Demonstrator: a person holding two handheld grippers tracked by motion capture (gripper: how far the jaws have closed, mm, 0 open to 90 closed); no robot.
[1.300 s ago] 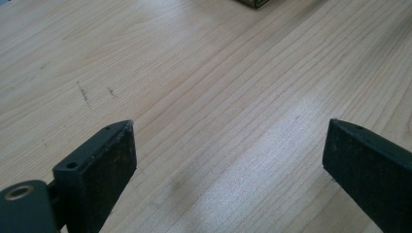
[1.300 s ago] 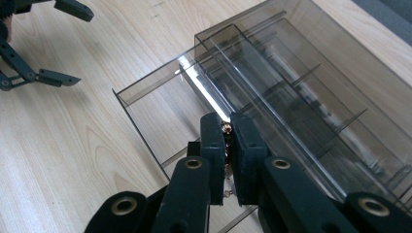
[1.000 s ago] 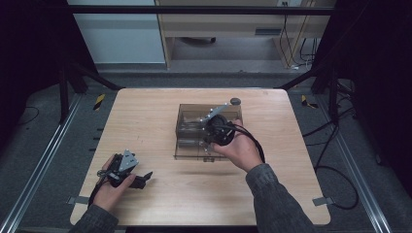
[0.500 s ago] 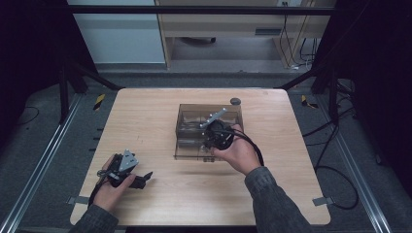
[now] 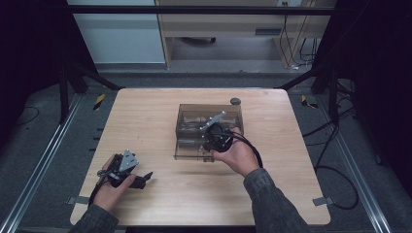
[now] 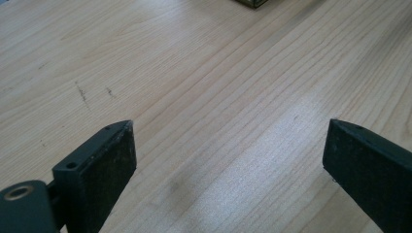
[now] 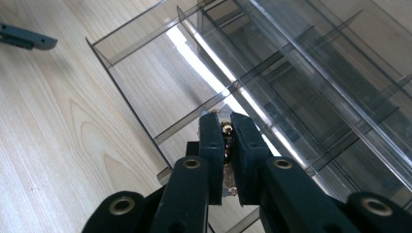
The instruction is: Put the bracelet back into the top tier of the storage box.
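The right gripper (image 7: 226, 141) is clamped on a small gold-coloured chain (image 7: 226, 130), which sits pinched between its two black jaws with beads showing at the tips and a short length hanging down between them toward the gripper's body, so its long axis runs along the jaws. Just ahead of and below the jaws lies a smoky clear plastic organizer box (image 5: 187, 112), its thin dividers forming compartments; one divider crosses directly under the jaw tips, and which compartment the chain hangs over cannot be told. The box's near wall stands to the gripper's left, with bare wooden table (image 5: 145, 111) beyond it. The left gripper (image 5: 141, 180) rests well apart, near the person's edge of the table, its jaws spread wide with nothing between them and open wood ahead. A small dark round object (image 5: 235, 101) lies beyond the box's far corner.
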